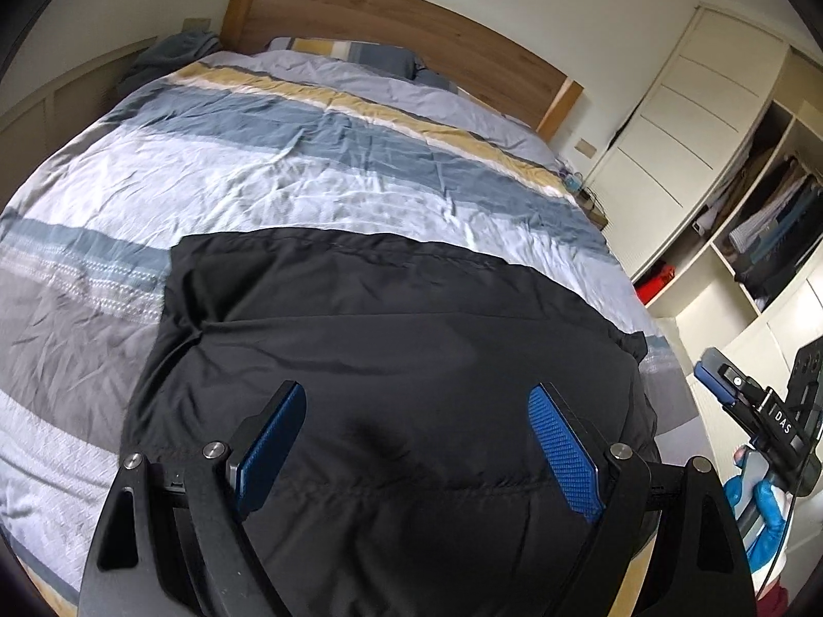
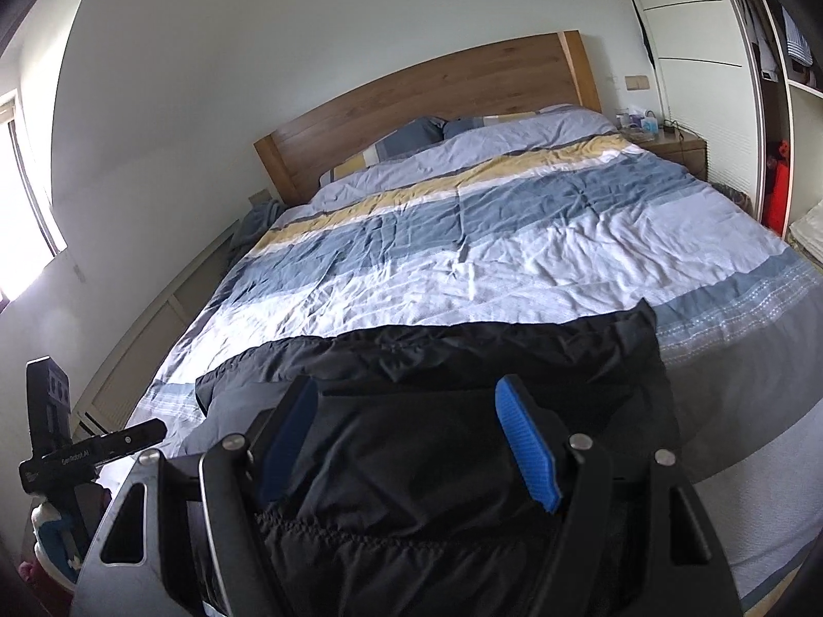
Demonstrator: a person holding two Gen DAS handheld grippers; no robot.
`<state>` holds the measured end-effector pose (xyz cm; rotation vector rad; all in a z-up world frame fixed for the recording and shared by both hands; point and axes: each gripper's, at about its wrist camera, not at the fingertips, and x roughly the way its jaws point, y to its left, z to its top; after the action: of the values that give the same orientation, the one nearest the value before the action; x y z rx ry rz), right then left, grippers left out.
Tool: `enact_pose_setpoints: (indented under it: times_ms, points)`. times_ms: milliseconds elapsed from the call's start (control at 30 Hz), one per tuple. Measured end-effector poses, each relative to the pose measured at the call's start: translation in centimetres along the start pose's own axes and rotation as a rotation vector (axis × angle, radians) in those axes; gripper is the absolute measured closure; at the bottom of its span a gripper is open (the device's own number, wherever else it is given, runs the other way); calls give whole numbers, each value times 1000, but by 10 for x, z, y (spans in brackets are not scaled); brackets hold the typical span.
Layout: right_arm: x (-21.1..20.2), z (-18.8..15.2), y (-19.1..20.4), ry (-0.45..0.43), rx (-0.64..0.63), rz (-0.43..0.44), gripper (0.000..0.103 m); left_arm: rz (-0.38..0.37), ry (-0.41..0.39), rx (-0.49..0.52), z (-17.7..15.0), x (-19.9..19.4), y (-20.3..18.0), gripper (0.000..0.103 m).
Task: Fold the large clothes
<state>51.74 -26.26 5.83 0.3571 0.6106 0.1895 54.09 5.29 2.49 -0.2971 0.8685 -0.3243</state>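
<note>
While the black garment [image 1: 391, 349] is lying spread across the foot end of the bed, on top of the striped duvet [image 1: 247, 175], both tools are hanging above its near edge with nothing in them: the left gripper [image 1: 416, 442] is standing with its blue pads wide apart, and the right gripper [image 2: 411, 437] is standing the same way, released and empty. The cloth is looking thin and slippery, with a stitched, gathered band running across the near part [image 2: 391, 540] and a puckered ridge toward the far edge, so it is probably going to slide once lifted. Judging from this, the step in hand is taking hold for a fold, and doing it well is likely meaning pinching the near edge at two points well apart, each jaw biting a full layer rather than a surface wrinkle. Lifting both sides level and carrying them evenly toward the headboard [image 2: 427, 97] should be keeping the fold line straight; smoothing the crease on the left side [image 1: 200, 329] first may be helping too.
</note>
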Motion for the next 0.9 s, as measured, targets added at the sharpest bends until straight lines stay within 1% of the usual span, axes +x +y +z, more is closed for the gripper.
enact_pose_setpoints:
  times_ms: [267,500,567,633,700,900]
  points:
    - [27,-8,13,9,-9,2,32,24,-9,97,-4,25,-31,16]
    - [71,-29,13,71,-37,-42,32,73,29,156,-14,69,-38,16]
    - [86,-35,12,90,-50,-61,32,91,39,172,-15,80,-38,14]
    - [102,-41,7,108,-40,-65,32,105,45,172,-16,91,-35,13]
    - [109,-42,4,109,-31,-65,32,107,46,165,-14,100,-31,12]
    - [134,-37,-5,118,-11,-65,32,125,43,159,-5,119,-27,11]
